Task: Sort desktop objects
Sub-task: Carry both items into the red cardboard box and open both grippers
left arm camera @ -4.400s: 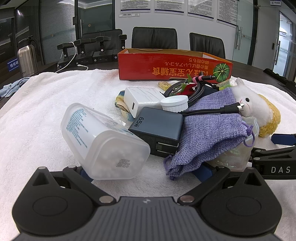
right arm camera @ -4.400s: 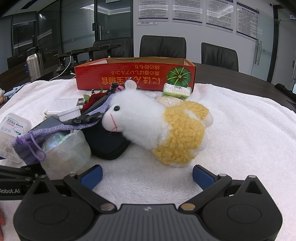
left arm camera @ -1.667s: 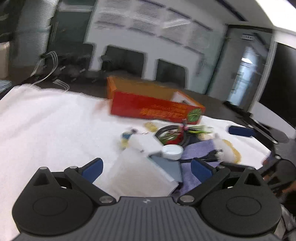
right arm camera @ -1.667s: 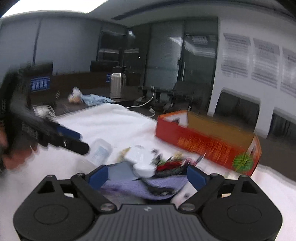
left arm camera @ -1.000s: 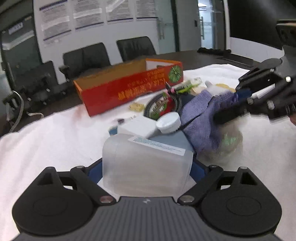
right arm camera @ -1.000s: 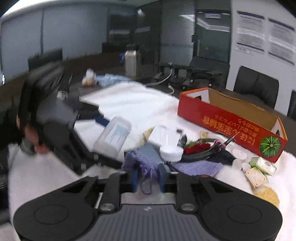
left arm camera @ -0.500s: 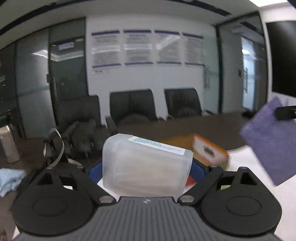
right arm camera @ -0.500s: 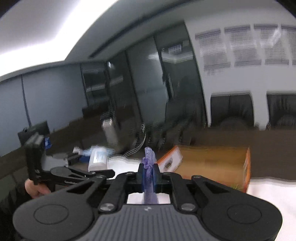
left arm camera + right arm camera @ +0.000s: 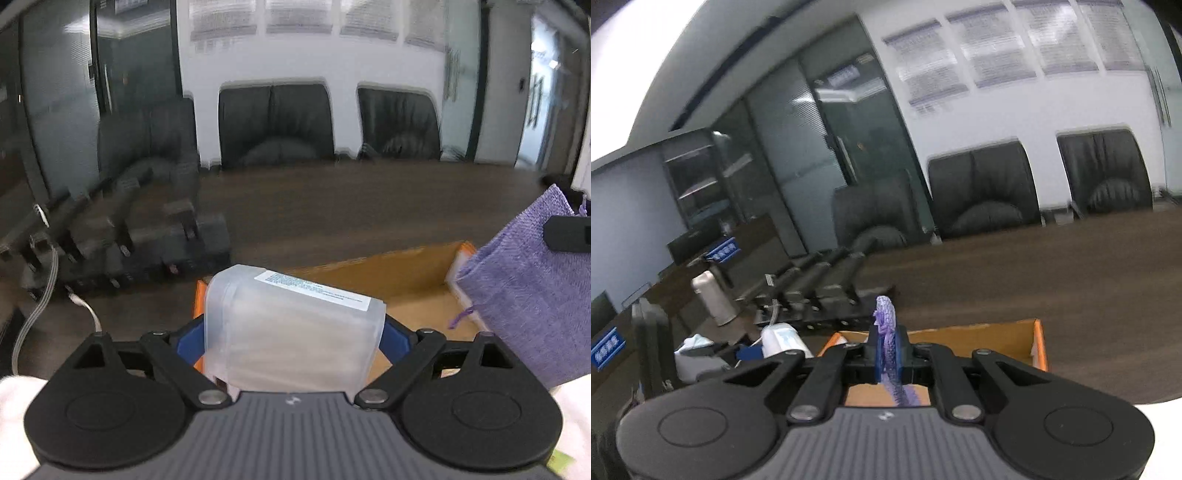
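**Two grippers, each clamped on an object above the box**

Two things are held in the air over an open cardboard box [image 9: 413,273], one in each gripper.

On the left, the left gripper [image 9: 293,332] is clamped on a tub [image 9: 291,332]. Its blue fingers [image 9: 188,338] press against the tub's two sides, spread about as wide as the tub. The tub is frosted, see-through plastic with rounded corners, lying on its side, with a white printed label along its top edge. It fills the space between the fingers and hides part of the box's orange left wall behind it. From the right wrist view the same tub [image 9: 783,341] shows at the left, small and blurred, beside the box's [image 9: 975,332] left end.

To the right, the right gripper [image 9: 888,354] has its jaws pressed together on a purple pouch [image 9: 886,332]. Seen edge-on, the cloth is a thin strip pinched between the blue pads, with a crumpled tip sticking up above them and the rest hanging below. From the left wrist view the pouch [image 9: 528,295] hangs flat and wide, a woven lilac cloth with a thin drawstring, in front of the box's right end.

Behind lie a dark wooden table [image 9: 351,206] and black chairs [image 9: 275,123].
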A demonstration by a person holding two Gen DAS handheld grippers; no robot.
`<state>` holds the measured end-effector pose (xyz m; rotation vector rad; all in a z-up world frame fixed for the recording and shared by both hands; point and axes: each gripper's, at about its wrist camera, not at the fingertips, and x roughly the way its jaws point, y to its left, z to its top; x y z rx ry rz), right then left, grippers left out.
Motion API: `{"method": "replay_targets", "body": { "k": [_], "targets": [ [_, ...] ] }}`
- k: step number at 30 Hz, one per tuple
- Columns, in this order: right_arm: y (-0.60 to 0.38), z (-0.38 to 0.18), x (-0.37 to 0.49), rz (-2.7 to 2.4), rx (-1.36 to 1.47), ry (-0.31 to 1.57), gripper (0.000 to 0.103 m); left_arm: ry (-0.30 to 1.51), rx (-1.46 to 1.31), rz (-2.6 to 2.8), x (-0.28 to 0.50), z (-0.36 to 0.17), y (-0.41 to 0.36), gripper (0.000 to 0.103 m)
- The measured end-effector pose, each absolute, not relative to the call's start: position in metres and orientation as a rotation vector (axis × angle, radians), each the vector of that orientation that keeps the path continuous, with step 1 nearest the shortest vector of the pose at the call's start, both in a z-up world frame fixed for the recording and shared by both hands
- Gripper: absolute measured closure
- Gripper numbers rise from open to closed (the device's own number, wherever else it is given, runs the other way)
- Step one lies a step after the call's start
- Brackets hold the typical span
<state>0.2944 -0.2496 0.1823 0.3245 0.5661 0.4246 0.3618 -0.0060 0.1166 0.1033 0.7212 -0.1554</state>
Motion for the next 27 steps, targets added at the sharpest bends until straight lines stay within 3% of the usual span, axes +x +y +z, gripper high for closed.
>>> {"method": "replay_targets", "body": {
  "k": [4, 10, 13, 15, 18, 23, 25, 27],
  "targets": [
    [-0.250, 0.132, 0.348, 0.388, 0.409, 0.649, 0.098, 0.833, 0.148, -0.115, 0.406, 0.084, -0.011, 0.010],
    [-0.247, 0.072, 0.402, 0.173, 0.274, 0.778, 0.098, 0.982, 0.187, -0.066, 0.439, 0.046, -0.024, 0.009],
    [-0.236, 0.061, 0.404, 0.127, 0.180, 0.816, 0.092, 0.979, 0.270, -0.058, 0.435, 0.039, -0.033, 0.003],
    [-0.224, 0.056, 0.413, 0.083, 0.114, 0.831, 0.074, 0.986, 0.290, -0.069, 0.430, 0.036, -0.037, 0.000],
    [-0.212, 0.049, 0.415, 0.110, 0.079, 0.830, 0.056, 0.995, 0.299, -0.047, 0.431, 0.038, -0.037, 0.000],
    [-0.208, 0.067, 0.420, 0.100, 0.077, 0.831, 0.046, 1.032, 0.222, -0.031, 0.436, 0.056, -0.028, 0.000],
    [-0.213, 0.078, 0.418, 0.110, 0.081, 0.873, 0.036, 1.040, 0.205, -0.033, 0.433, 0.067, -0.023, 0.000],
    [-0.213, 0.087, 0.418, 0.139, 0.060, 0.953, 0.017, 1.028, 0.192, -0.033, 0.421, 0.082, -0.019, 0.000]
  ]
}}
